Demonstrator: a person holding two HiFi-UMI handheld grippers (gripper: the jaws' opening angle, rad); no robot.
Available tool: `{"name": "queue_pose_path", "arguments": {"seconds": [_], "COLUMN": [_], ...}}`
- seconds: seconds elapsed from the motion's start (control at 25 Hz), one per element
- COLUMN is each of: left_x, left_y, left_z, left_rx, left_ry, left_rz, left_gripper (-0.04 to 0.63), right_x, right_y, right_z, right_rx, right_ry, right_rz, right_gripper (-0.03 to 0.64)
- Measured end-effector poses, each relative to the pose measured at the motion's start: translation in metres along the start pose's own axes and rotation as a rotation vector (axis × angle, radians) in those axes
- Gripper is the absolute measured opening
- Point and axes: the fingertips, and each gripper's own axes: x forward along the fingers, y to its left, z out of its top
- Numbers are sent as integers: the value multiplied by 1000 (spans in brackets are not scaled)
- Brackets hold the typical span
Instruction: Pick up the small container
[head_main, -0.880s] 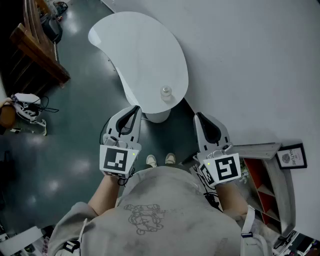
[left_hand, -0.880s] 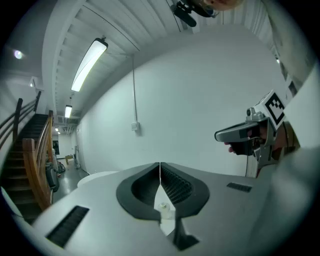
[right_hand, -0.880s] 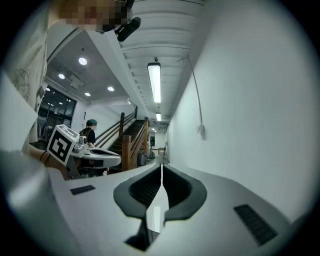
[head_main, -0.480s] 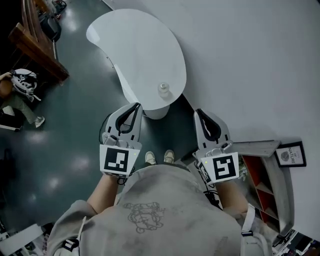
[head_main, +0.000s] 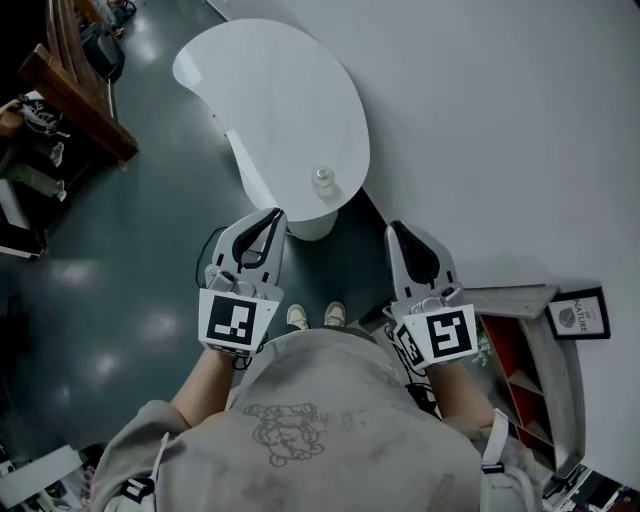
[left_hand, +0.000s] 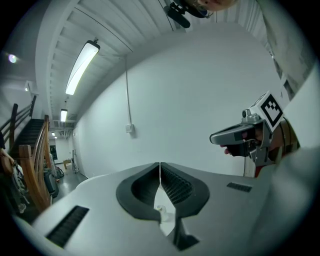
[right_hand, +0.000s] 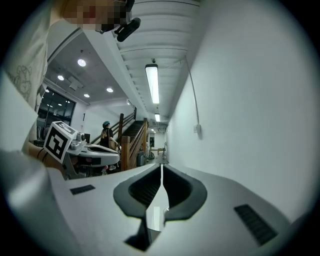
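The small clear container stands upright near the near edge of the white curved table. My left gripper is shut and held level just short of the table edge, to the container's lower left. My right gripper is shut too, beside the table on the right, over the dark floor. In the left gripper view the shut jaws point at the table, and the container shows small through the gap below them. The right gripper view shows its jaws closed with nothing between them.
A white pedestal carries the table. The white wall runs along the right. A grey shelf with a framed picture stands at lower right. Wooden stairs and a person are at the left edge.
Both grippers have kept their places and stay shut. The table and container have slid slightly left and up in the head view. The person at the left edge has moved.
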Motion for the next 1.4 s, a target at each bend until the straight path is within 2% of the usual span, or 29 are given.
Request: {"name": "queue_pose_path", "arguments": {"seconds": [0.24, 0.56, 0.92, 1.4], "left_x": [18, 44, 65, 87], "left_y": [-8, -18, -22, 6], "left_z": [-1, -2, 2, -11], "left_rx": [-17, -21, -18, -35], "left_ry": [18, 37, 54, 57], "left_rz": [10, 61, 63, 60], "left_gripper": [18, 18, 18, 18], "right_x": [4, 13, 28, 64], "right_y": [-19, -53, -81, -74], "right_z": [-7, -23, -23, -33], "right_rx": [9, -1, 14, 11], "right_ry": [3, 10, 15, 48], "right_rz": [23, 73, 83, 107], "right_gripper": [34, 34, 34, 34]}}
